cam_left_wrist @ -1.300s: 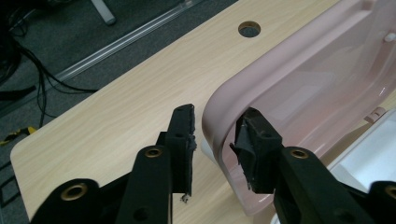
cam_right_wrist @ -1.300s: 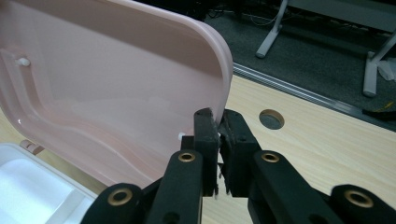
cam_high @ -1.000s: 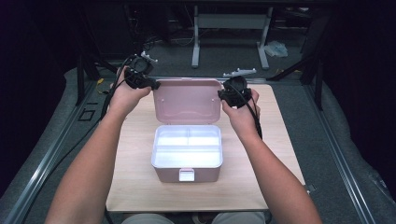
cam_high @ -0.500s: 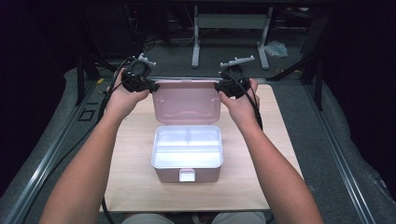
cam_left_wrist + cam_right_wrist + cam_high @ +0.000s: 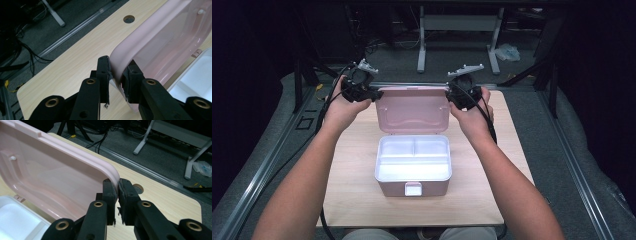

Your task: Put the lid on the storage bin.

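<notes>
A pink box (image 5: 413,182) with a white divided tray (image 5: 412,157) inside stands on the wooden table (image 5: 357,200). Its pink lid (image 5: 412,110) is up, leaning back. My left gripper (image 5: 371,95) is shut on the lid's left edge; in the left gripper view the rim of the lid (image 5: 160,47) sits pinched in my left gripper (image 5: 117,75). My right gripper (image 5: 453,96) holds the lid's right upper corner. Its jaws have just been closing, and in the right gripper view my right gripper (image 5: 117,187) presses on the rim of the lid (image 5: 50,175).
A white latch (image 5: 413,189) is on the box's front. Round holes (image 5: 129,18) pierce the tabletop near its far corners. Beyond the table lie a metal floor rail (image 5: 150,171), cables and white stand legs (image 5: 457,22).
Both grippers have rolled so that their grey plates show on top. The right gripper has settled onto the lid's right corner. The lid has kept about the same tilt.
</notes>
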A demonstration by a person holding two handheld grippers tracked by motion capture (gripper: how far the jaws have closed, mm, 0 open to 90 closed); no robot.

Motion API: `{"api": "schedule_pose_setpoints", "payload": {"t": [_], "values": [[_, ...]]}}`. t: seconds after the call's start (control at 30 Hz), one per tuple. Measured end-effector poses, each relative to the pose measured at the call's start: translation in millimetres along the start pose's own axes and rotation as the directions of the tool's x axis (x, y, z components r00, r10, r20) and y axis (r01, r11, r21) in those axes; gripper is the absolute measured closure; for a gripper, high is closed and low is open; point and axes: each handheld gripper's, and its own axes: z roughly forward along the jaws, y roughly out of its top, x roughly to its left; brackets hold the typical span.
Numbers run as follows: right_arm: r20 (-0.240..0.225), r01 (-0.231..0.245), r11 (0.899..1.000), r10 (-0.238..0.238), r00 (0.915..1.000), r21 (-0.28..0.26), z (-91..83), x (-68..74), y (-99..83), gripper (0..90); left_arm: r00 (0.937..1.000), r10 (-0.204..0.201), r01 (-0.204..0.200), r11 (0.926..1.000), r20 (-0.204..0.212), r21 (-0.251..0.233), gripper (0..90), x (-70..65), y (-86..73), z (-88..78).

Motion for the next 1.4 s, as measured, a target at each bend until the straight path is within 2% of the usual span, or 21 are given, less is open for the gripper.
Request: {"api": "schedule_pose_setpoints", "payload": {"t": [0.07, 0.13, 0.2, 0.27, 0.33, 0.4, 0.5, 0.7, 0.83, 1.1, 1.27, 1.4], "values": [[-0.04, -0.024, 1.0, 0.025, 0.9989, 0.014, -0.2, -5.6, 1.0, 78.7, 1.0, 0.003, -0.003, 1.0, 0.005, -0.008, 76.9, -1.0, -0.5, -0.7], [-0.072, -0.033, 0.999, 0.033, 0.9968, 0.003, 1.3, -9.3, 2.2, 66.5, 0.9999, 0.013, -0.013, 0.9998, 0.01, -0.016, 76.7, -4.1, -0.2, -1.6], [-0.094, -0.023, 0.999, 0.025, 0.9953, 0.026, 5.3, -10.0, 2.6, 65.4, 0.9994, 0.032, -0.032, 0.9993, 0.013, -0.018, 76.5, -8.4, 0.1, -2.7], [-0.095, -0.006, 1.0, 0.009, 0.9955, 0.031, 7.6, -7.3, 2.0, 61.4, 0.999, 0.044, -0.044, 0.9989, 0.009, -0.018, 76.2, -12.4, -0.6, -4.6], [-0.087, 0.001, 1.0, 0.002, 0.9962, 0.027, 6.1, -3.9, 0.9, 61.2, 0.9989, 0.044, -0.043, 0.9988, 0.015, -0.022, 75.2, -13.0, -3.1, -7.3], [-0.094, 0.004, 1.0, -0.002, 0.9956, 0.02, 3.3, -2.6, -0.1, 61.5, 0.9989, 0.034, -0.033, 0.9988, 0.032, -0.035, 72.5, -12.8, -6.1, -9.4], [-0.102, 0.011, 1.0, -0.009, 0.9947, 0.02, -1.9, 0.0, -1.1, 61.9, 0.9985, 0.039, -0.037, 0.9982, 0.039, -0.048, 69.2, -15.3, -9.6, -12.7], [-0.124, 0.037, 0.999, -0.034, 0.9917, 0.018, -16.3, 4.6, -6.1, 61.4, 0.9976, 0.046, -0.042, 0.9963, 0.051, -0.075, 62.9, -27.8, -18.3, -25.3], [-0.133, 0.079, 0.997, -0.076, 0.9882, 0.022, -27.2, 11.3, -11.9, 58.3, 0.9952, 0.052, -0.045, 0.9957, 0.083, -0.08, 58.6, -36.8, -25.8, -36.2], [-0.178, 0.149, 0.988, -0.139, 0.9743, 0.045, -48.9, 25.5, -33.4, 51.6, 0.9875, 0.084, -0.076, 0.9951, 0.134, -0.063, 53.9, -55.9, -42.3, -51.5], [-0.216, 0.174, 0.983, -0.159, 0.9633, 0.052, -58.4, 32.0, -53.8, 47.2, 0.9801, 0.14, -0.135, 0.9898, 0.141, -0.045, 49.5, -73.9, -58.1, -58.0], [-0.237, 0.205, 0.976, -0.183, 0.9541, 0.071, -64.2, 38.4, -71.5, 43.7, 0.974, 0.154, -0.149, 0.9879, 0.166, -0.042, 44.4, -86.1, -74.5, -60.4]]}}
